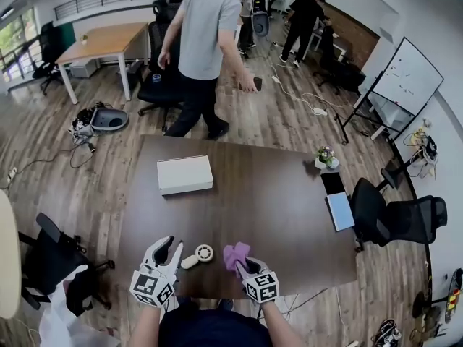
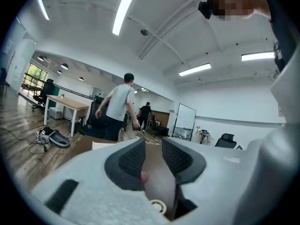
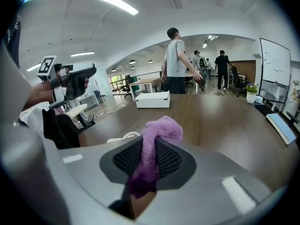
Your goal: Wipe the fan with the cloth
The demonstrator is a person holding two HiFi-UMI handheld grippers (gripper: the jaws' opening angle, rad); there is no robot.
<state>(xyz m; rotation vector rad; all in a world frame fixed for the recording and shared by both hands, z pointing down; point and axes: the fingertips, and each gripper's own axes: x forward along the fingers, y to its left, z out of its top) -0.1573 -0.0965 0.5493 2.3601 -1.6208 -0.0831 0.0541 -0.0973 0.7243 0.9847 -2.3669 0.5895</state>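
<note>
Head view: the fan (image 1: 197, 256) lies flat on the dark table (image 1: 275, 208), low in the frame near the table's near edge. Its long axis runs from lower left to upper right, with the round head at the upper-right end and the handle at the lower-left end. Your left gripper (image 1: 173, 243) is just left of the handle, and its jaws show a narrow gap. Your right gripper (image 1: 244, 266) is just right of the fan head and is clamped on the purple cloth (image 1: 235, 254), which bunches out past the jaw tips. The cloth is near the fan head; contact cannot be told here. A white box (image 1: 184, 174) sits further up the table, and a person (image 1: 206, 42) walks across the floor beyond it.

Left gripper view: the jaws stand slightly apart with nothing between the pads (image 2: 129, 161). Through the gap, at the bottom centre, you see bare table and the fan's round head (image 2: 157, 205) below.

Right gripper view: both pads press on the cloth (image 3: 161, 128), which fills the gap and folds over above the tips. The fan (image 3: 123, 137) shows as a white curve at centre left, just behind the left jaw, on the table. The white box stands at upper centre.
</note>
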